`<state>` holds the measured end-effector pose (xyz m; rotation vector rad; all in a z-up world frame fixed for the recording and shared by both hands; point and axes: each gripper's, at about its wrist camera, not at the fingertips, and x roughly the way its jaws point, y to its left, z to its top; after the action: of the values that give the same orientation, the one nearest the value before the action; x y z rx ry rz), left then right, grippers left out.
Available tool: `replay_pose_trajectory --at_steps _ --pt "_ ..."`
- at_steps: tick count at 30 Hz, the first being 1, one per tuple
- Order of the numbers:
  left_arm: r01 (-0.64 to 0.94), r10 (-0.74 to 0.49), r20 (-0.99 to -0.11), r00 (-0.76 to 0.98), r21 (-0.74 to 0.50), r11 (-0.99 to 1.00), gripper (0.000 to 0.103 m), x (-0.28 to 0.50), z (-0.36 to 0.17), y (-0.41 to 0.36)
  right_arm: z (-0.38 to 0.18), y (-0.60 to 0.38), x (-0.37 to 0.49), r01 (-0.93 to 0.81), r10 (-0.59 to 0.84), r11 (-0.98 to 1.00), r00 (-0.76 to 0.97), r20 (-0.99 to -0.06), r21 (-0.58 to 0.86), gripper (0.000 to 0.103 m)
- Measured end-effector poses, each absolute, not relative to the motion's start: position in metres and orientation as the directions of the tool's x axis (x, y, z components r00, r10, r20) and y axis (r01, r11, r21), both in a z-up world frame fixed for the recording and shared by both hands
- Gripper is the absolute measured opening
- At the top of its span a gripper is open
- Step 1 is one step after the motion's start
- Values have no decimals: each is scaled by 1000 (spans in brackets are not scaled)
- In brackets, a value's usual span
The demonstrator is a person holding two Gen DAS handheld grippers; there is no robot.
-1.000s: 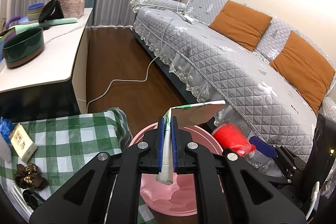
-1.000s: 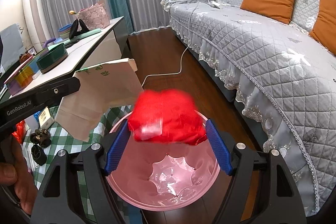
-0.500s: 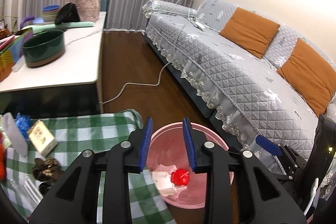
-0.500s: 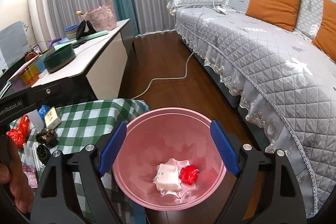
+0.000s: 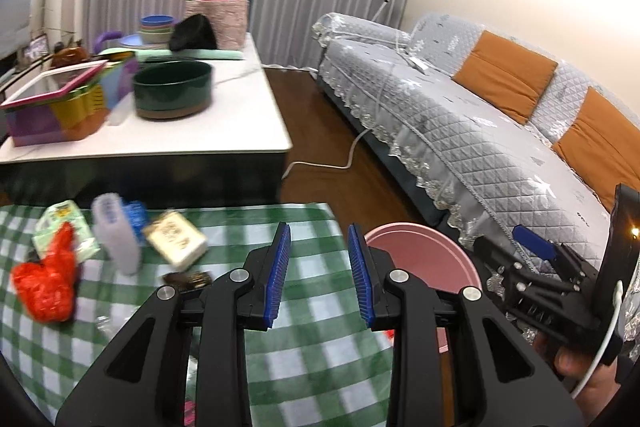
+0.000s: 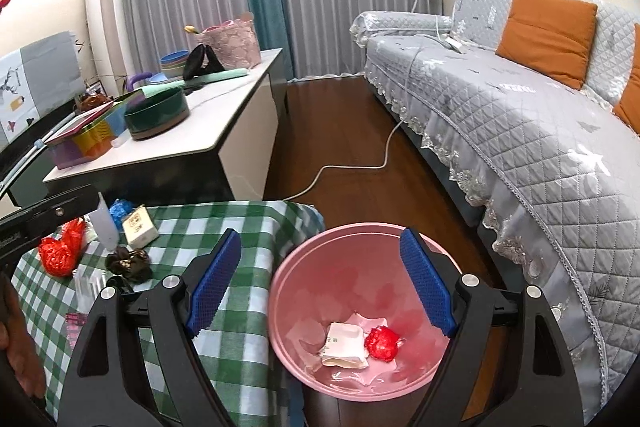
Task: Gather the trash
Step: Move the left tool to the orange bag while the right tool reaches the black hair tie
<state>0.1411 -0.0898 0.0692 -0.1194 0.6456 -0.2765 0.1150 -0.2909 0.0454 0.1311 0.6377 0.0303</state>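
Note:
A pink bin [image 6: 292, 267] stands on the floor beside the green checked table [image 6: 240, 311]. In it lie a white paper carton [image 6: 344, 343] and a red crumpled wrapper [image 6: 382, 343]. My right gripper [image 6: 320, 283] is open and empty above the bin. My left gripper [image 5: 318, 267] is open and empty over the table's right part [image 5: 312, 351], with the bin's rim [image 5: 420, 239] to its right. On the table lie a red plastic bag [image 5: 46, 283], a pale green carton [image 5: 66, 231], a small box [image 5: 176, 243] and a translucent bottle [image 5: 116, 235].
A white sideboard [image 5: 224, 131] with a dark green bowl [image 5: 172, 89] and coloured boxes stands behind the table. A grey sofa [image 6: 520, 131] with orange cushions runs along the right. A white cable [image 6: 352, 167] lies on the wooden floor. A dark hair tie [image 6: 128, 261] lies on the table.
Both grippers opened: the carton and the red wrapper dropped into the pink bin. My left gripper has since swung left, over the table.

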Motion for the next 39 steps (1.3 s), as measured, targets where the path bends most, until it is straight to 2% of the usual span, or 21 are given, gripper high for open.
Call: replay_pose_trajectory --at_steps 12,23,39 --pt "120 -185 -560 808 -151 981 30 116 87 -6 60 -251 111 -65 139 987 819 -557 150 73" --pt "-27 -70 -548 834 -167 986 30 101 71 69 52 -213 118 -136 223 972 795 -564 193 59" --pt "-256 85 -611 787 -197 947 30 100 20 165 8 -118 133 -330 360 929 688 -630 170 58"
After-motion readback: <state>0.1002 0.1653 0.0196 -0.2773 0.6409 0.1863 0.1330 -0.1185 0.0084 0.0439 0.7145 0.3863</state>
